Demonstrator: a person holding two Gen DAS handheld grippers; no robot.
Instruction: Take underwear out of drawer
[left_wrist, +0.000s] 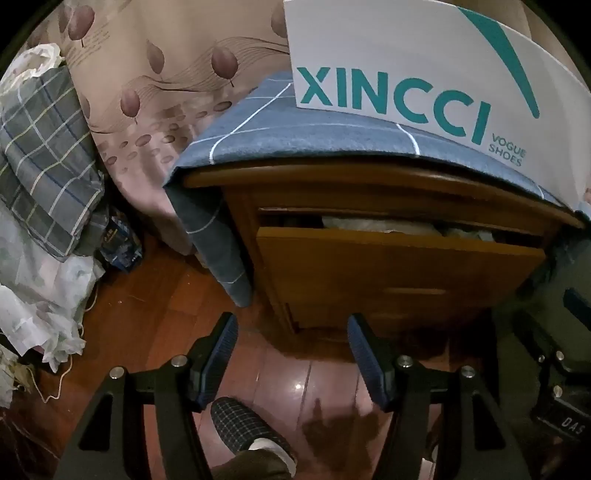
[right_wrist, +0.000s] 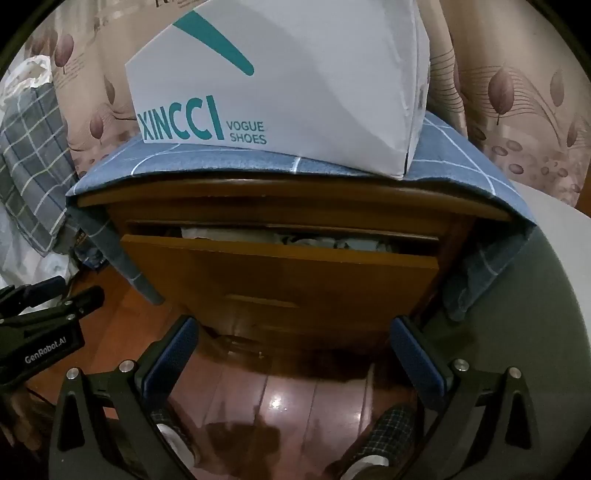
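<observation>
The drawer (right_wrist: 280, 266) of the wooden cabinet (right_wrist: 258, 195) is open just a crack, and some pale cloth (right_wrist: 317, 242) peeks out of the gap, but I cannot tell which bit is the underwear. The left gripper (left_wrist: 291, 354) and the right gripper (right_wrist: 291, 354) are both wide apart, hold nothing and hang in front, away from the drawer. So nothing is out yet; the drawer needs pulling more, then the grab.

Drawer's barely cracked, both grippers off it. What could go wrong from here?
1. The drawer is open only a slit; reaching in now, the fingers would likely jam against the nightstand.
2. Clothes inside are bunched and dim, so the wrong item may get grabbed.
3. The shoebox sits near the top's front edge on a loose cloth; a hard pull could shift it.
</observation>
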